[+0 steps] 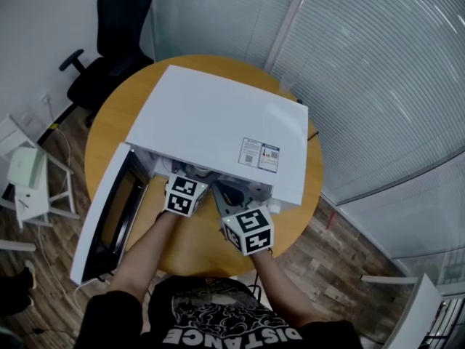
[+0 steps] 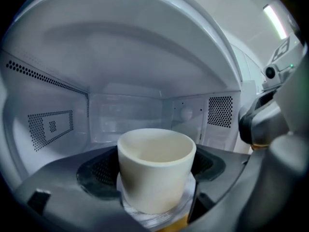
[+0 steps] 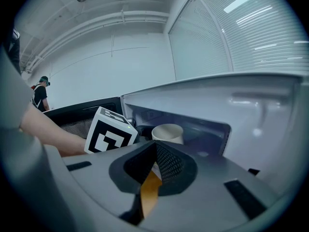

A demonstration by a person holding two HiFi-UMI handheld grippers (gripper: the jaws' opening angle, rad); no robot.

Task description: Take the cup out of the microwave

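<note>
One white microwave (image 1: 218, 122), door open, on one round wooden worktop (image 1: 109, 122). Inside, one cream cup (image 2: 157, 175) upright between released jaws of left gripper (image 2: 155, 167). Just outside, right gripper (image 3: 155, 151), jaws clenched, empty.

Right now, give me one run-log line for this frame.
left gripper: open, jaws around cup | cup: upright on turntable inside microwave | right gripper: shut, empty, in front | door: open
</note>
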